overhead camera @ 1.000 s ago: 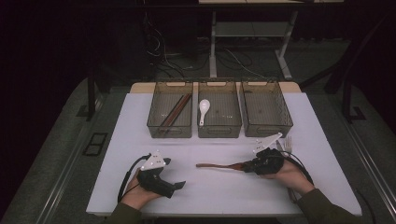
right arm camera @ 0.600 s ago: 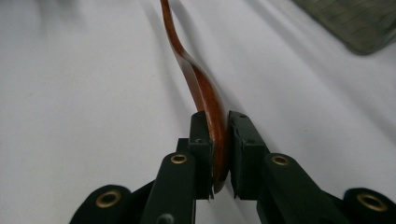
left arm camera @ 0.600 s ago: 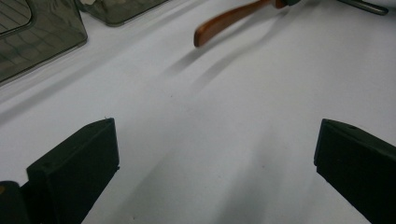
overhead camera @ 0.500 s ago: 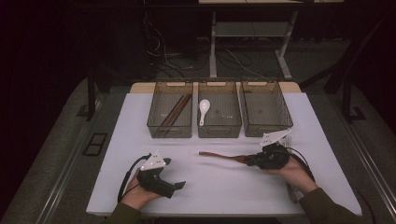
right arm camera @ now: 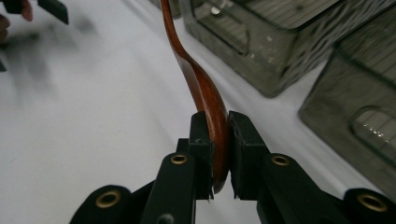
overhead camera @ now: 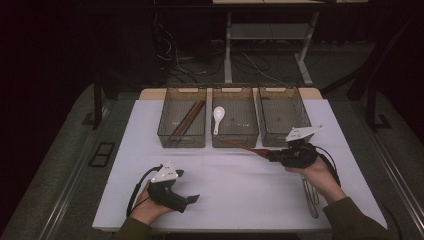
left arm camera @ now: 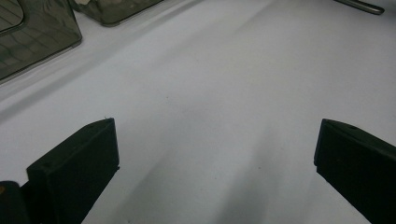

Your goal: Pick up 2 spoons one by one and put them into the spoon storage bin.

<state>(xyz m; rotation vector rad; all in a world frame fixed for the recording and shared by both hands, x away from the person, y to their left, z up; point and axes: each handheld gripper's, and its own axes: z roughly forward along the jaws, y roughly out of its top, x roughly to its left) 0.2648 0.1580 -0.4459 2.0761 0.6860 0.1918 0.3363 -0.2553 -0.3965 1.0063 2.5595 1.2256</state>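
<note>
Held item: we are observing a reddish-brown wooden spoon [right arm camera: 205, 93] clamped between the jaws of the right claw [right arm camera: 219, 140]; the jaws are pressing flat on both faces of its broad bowl end.

Item position: we are finding the wooden spoon [overhead camera: 245, 147] carried clear of the white tabletop [overhead camera: 240, 195], just in front of the three bins.

Long axis: the spoon is running from the right claw [overhead camera: 274, 155] out to the left and slightly away from the person, its slim handle tip reaching the front wall of the middle bin [overhead camera: 235, 137].

Deciding relation: we are judging that the middle bin, already holding a white ceramic spoon [overhead camera: 218, 117], is lying ahead and to the left of the claw, along the spoon's own axis; the left bin [overhead camera: 182, 140] with its chopsticks [overhead camera: 187, 119] is lying farther left, and the right bin [overhead camera: 283, 120] is sitting just behind the claw.

Nearer hand: the right hand [overhead camera: 315, 172] is the nearer to all three bins.

Left claw: we are recording the left claw [overhead camera: 192, 199] with jaws standing well apart, nothing between them, resting low near the front of the tabletop, well apart from the spoon.

Loose items: metal cutlery [overhead camera: 311, 197] is lying by the right forearm; its kind we cannot tell.
</note>
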